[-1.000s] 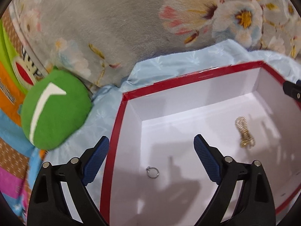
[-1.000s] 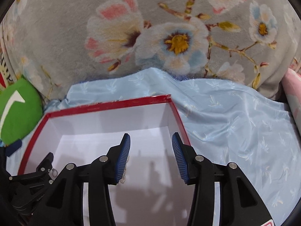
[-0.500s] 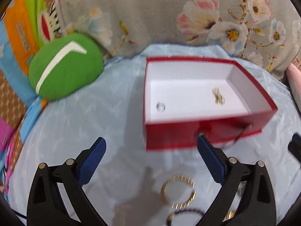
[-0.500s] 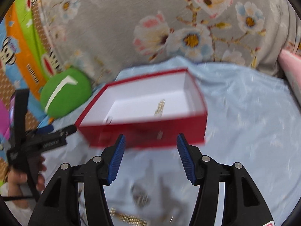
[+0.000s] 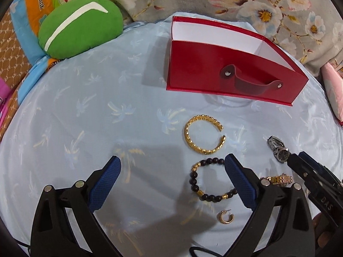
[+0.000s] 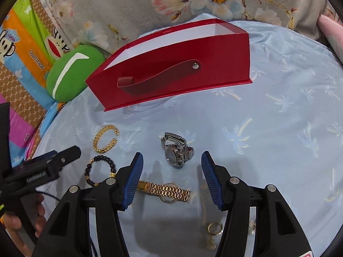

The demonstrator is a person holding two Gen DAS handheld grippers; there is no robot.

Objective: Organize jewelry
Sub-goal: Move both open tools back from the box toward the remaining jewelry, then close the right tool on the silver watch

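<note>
left gripper (image 5: 172,170) spread wide, holding nothing, low in frame | right gripper (image 6: 171,165) likewise spread, silver watch (image 6: 176,150) between its tips | red box (image 5: 225,72) upper centre | bangle (image 5: 203,137), bead bracelet (image 5: 211,180), gold watch (image 6: 165,191) on blue cloth (image 5: 85,117)

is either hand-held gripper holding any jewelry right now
No. The left hand-held gripper and right hand-held gripper are both open and empty.
</note>
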